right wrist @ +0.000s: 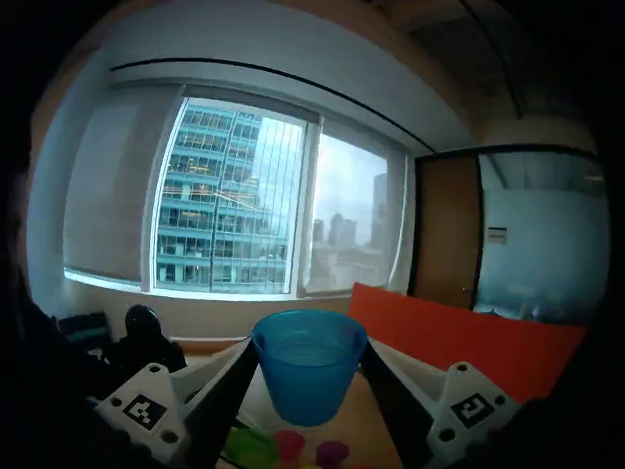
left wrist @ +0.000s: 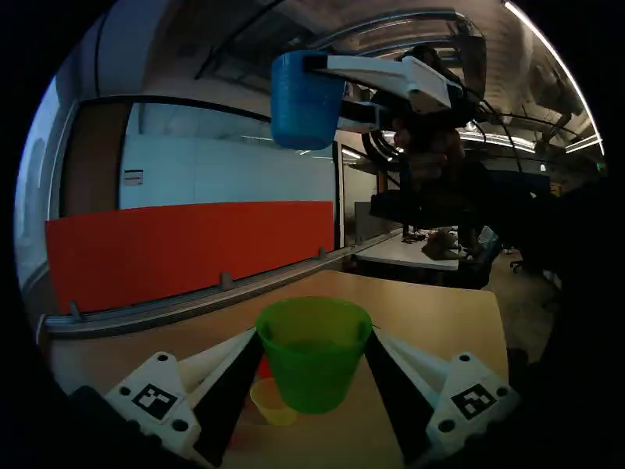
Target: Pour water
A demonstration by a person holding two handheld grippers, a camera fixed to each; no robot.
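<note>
White jaws of the right gripper [right wrist: 309,344] clamp the blue cup [right wrist: 309,383], upright with water [right wrist: 308,353] seemingly inside; jaws of the left gripper [left wrist: 314,344] clamp the green cup [left wrist: 314,371]. Pouring looks not yet begun.

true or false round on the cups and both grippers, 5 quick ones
1. The left gripper grips a green cup. True.
2. The blue cup lies on the table. False: the right gripper holds it up in the air between its fingers.
3. The green cup is tipped on its side. False: it stands upright, mouth up.
4. A small yellow cup sits on the table under the green cup. True.
5. The blue cup is upside down. False: it is upright in the right gripper view.
</note>
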